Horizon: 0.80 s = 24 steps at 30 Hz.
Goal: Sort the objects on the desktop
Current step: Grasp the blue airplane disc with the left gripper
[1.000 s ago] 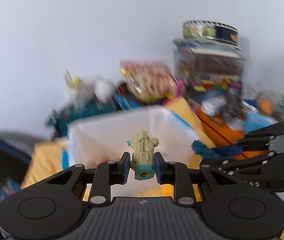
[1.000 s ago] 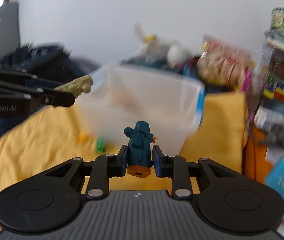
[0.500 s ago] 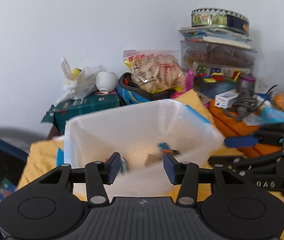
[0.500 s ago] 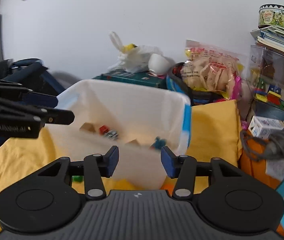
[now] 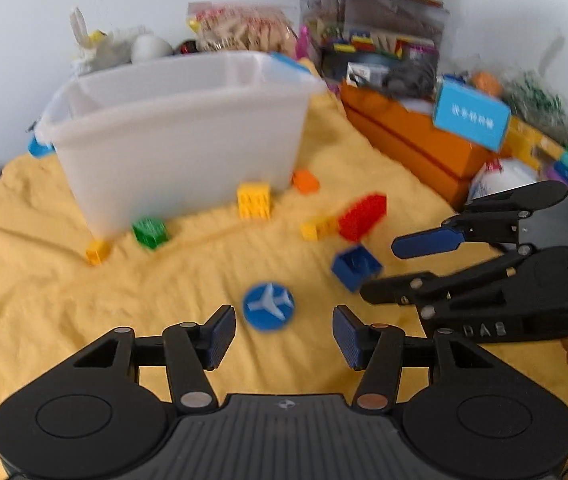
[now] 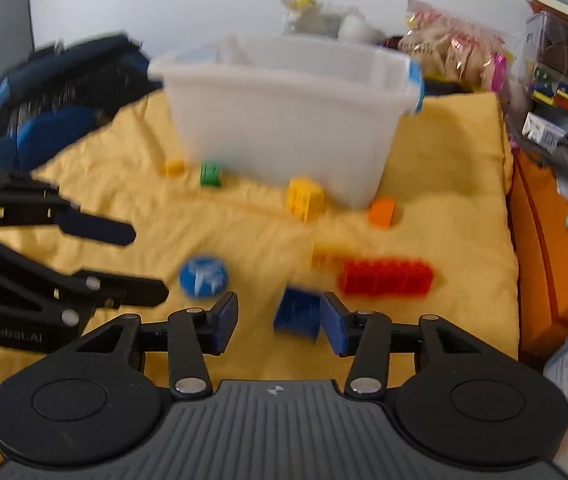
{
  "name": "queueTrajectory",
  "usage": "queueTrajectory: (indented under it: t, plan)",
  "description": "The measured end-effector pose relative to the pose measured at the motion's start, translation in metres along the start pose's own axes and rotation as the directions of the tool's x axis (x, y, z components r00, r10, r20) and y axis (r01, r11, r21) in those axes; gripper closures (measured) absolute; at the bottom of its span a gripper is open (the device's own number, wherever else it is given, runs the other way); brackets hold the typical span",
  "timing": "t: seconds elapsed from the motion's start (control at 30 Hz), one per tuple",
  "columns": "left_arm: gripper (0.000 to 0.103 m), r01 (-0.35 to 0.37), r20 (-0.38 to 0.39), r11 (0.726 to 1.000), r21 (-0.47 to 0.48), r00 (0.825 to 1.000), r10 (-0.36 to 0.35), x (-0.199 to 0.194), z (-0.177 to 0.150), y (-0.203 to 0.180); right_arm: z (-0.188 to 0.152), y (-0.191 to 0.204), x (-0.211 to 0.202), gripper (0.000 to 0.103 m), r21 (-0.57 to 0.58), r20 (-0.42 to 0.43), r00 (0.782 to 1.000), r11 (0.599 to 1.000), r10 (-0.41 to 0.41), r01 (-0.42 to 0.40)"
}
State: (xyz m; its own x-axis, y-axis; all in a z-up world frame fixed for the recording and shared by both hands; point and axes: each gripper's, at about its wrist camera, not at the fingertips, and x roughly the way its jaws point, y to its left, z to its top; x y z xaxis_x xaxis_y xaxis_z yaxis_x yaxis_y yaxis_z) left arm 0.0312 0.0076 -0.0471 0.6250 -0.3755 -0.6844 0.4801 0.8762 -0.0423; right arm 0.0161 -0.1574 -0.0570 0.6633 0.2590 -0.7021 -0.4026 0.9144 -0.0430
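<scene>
My left gripper (image 5: 282, 322) hangs low over the yellow cloth (image 5: 64, 300), its jaws opening with nothing gripped. A blue disc with a white aeroplane (image 5: 268, 307) lies just ahead of its fingertips. My right gripper (image 6: 280, 314) is open and closing. A blue brick (image 6: 297, 316) lies between its jaws close to the right pad, and no grip on it shows. Behind stands the white bin (image 5: 180, 148). Along the bin's base lie a red brick (image 5: 363, 210), a yellow brick (image 5: 254, 200), a green brick (image 5: 149, 232) and an orange brick (image 5: 305, 181).
An orange box (image 5: 411, 144) with a light-blue carton (image 5: 471, 116) borders the cloth on the right. Stacked clear boxes and books (image 5: 371, 32) stand behind it. A dark bag (image 6: 56, 92) sits at the left. Both grippers are close side by side.
Both grippers let go of their toy figures over the bin and opened. They then dropped from above the bin to just over the cloth in front of it.
</scene>
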Motion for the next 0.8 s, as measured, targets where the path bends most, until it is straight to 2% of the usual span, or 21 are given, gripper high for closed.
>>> queueTrajectory:
  t: [0.13,0.23,0.33,0.43,0.5,0.57,0.6,0.7,0.8]
  plan:
    - [0.045,-0.018,-0.015,0.999,0.031,1.0,0.019,0.004,-0.006,-0.002,-0.019,0.004,-0.003,0.058,-0.012,-0.044,0.999,1.0,-0.003,0.002]
    - [0.045,-0.012,0.005,1.0,0.016,1.0,0.012,0.011,0.001,0.0,-0.025,0.008,-0.002,0.058,-0.029,-0.07,0.998,1.0,-0.008,0.006]
    - [0.045,-0.035,0.005,0.998,0.049,0.999,0.035,0.024,0.008,-0.002,-0.029,0.014,-0.001,0.058,-0.069,-0.084,0.996,0.998,-0.009,0.003]
    - [0.045,-0.064,-0.024,0.995,0.08,0.998,0.066,0.044,0.012,-0.002,-0.034,0.016,0.0,0.057,-0.075,-0.095,0.995,0.997,-0.002,-0.005]
    - [0.045,-0.057,-0.047,0.997,0.054,0.997,0.06,0.055,0.014,0.001,-0.036,0.015,0.0,0.057,-0.072,-0.102,0.995,0.997,-0.003,-0.004]
    - [0.05,-0.055,-0.077,0.998,0.026,0.995,0.057,0.065,0.013,0.005,-0.038,0.013,-0.002,0.057,-0.064,-0.1,0.995,0.998,0.0,-0.007]
    - [0.061,-0.046,-0.08,0.999,0.02,0.996,0.048,0.066,0.011,0.006,-0.038,0.013,-0.002,0.057,-0.064,-0.1,0.995,0.998,0.001,-0.008]
    - [0.061,-0.016,-0.087,1.0,0.026,0.996,0.018,0.058,0.007,0.006,-0.04,0.012,-0.004,0.057,-0.063,-0.094,0.996,0.998,0.002,-0.008]
    - [0.061,-0.045,-0.081,0.997,0.06,0.996,0.049,0.043,-0.004,0.004,-0.036,0.012,-0.007,0.059,-0.103,-0.051,0.998,0.994,-0.044,0.038]
